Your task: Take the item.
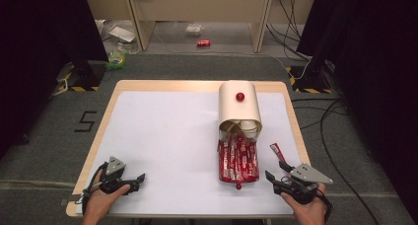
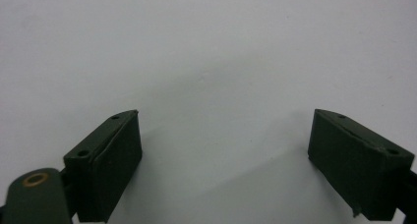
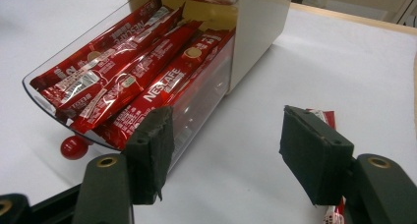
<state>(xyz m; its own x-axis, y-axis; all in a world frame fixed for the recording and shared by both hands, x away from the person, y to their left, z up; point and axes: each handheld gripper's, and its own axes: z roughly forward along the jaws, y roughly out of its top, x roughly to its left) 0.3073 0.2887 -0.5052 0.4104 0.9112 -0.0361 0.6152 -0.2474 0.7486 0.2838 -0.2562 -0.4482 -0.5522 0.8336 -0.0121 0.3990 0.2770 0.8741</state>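
A cream box point(image 1: 239, 105) with a red knob point(image 1: 240, 96) on top stands right of the table's middle. Its clear drawer point(image 1: 238, 162) is pulled out toward me and holds several red Nescafe sachets point(image 3: 128, 71). The drawer's own red knob point(image 3: 74, 146) sits at its front. One loose sachet point(image 1: 277, 151) lies on the white tabletop to the right of the drawer, and part of this sachet point(image 3: 327, 117) shows behind a jaw. My right gripper point(image 1: 276, 169) is open just right of the drawer front; nothing is between the right gripper point(image 3: 227, 111) jaws. My left gripper point(image 1: 139, 182), at the near left, is open and empty over the bare white surface point(image 2: 206, 47).
The wooden table edge point(image 1: 93, 146) borders the white top. On the floor beyond lie a red can point(image 1: 203, 43), some litter point(image 1: 118, 57) and cables point(image 1: 325, 121). Dark stands flank the far corners.
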